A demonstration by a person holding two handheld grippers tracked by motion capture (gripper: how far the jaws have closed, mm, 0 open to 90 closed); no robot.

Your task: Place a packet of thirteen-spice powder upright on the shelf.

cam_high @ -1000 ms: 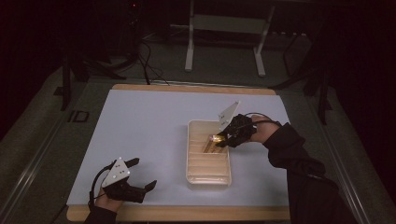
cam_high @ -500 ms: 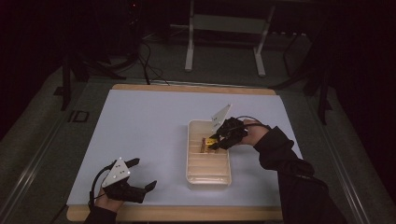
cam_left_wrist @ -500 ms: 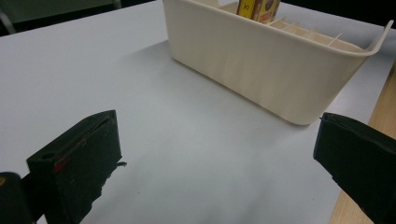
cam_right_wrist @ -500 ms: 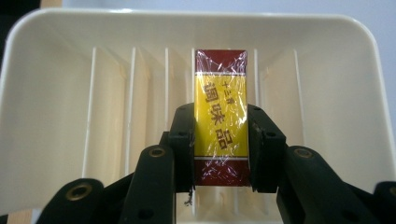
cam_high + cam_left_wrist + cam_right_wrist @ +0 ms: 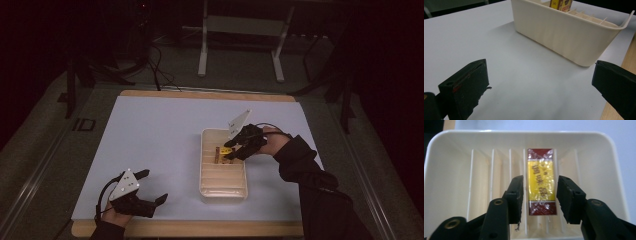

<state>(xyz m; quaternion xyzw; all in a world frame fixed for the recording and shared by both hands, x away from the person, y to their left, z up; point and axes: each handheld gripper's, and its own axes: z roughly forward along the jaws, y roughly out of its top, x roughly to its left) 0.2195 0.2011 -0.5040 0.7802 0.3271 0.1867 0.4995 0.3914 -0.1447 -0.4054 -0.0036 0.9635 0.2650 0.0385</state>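
Now the right gripper [image 5: 539, 197] has just been opening, its jaws spread clear of the packet [image 5: 541, 181] standing in a slot of the tray [image 5: 454, 150]; lifting carelessly could snag and topple it. The left gripper [image 5: 536, 92] hangs open.

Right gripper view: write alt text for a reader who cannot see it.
The right gripper, jaws just opening with gaps on both sides, straddles a red-and-yellow packet standing in a slot of a cream bin with thin dividers.
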